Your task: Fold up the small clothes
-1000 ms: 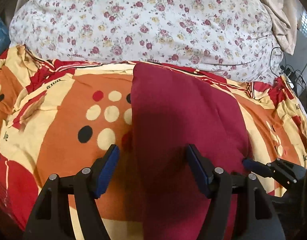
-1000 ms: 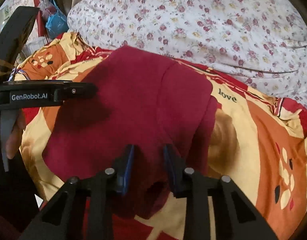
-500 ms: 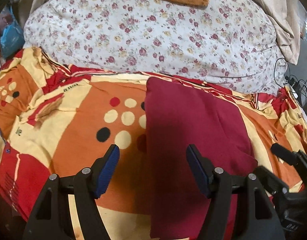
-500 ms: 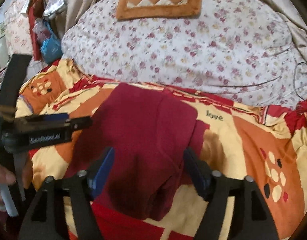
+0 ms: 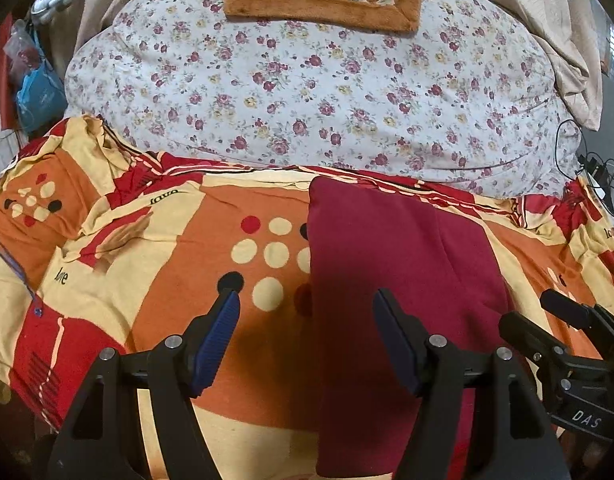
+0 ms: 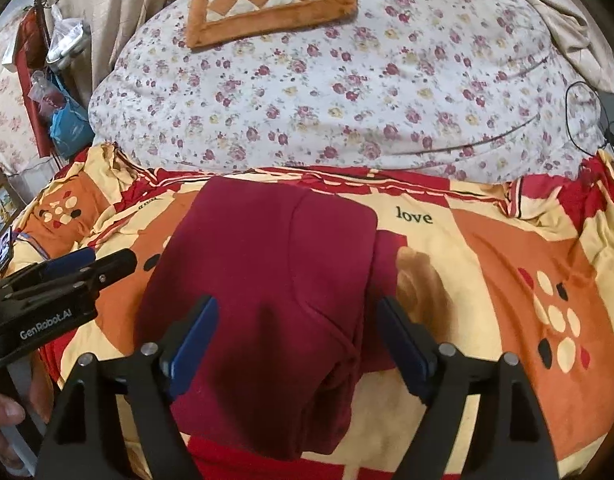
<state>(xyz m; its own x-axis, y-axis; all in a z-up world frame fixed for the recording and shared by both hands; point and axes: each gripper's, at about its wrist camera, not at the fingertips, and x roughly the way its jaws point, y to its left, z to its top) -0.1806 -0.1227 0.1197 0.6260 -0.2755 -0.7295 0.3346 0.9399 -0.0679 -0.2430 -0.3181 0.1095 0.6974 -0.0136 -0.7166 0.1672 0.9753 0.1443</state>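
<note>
Right gripper releases the folded maroon garment, jaws opening with nothing pinched; left gripper at 9 o'clock spread, empty; fold looks near done.

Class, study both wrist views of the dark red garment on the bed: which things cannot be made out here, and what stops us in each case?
- Dark red garment: left wrist view, near end cut off by the bottom edge and the left gripper.
- Same garment, right wrist view: its type is unclear; the folds hide it.
- Right gripper, opening: nothing gripped; garment lies below.
- Bags: contents too small.
</note>
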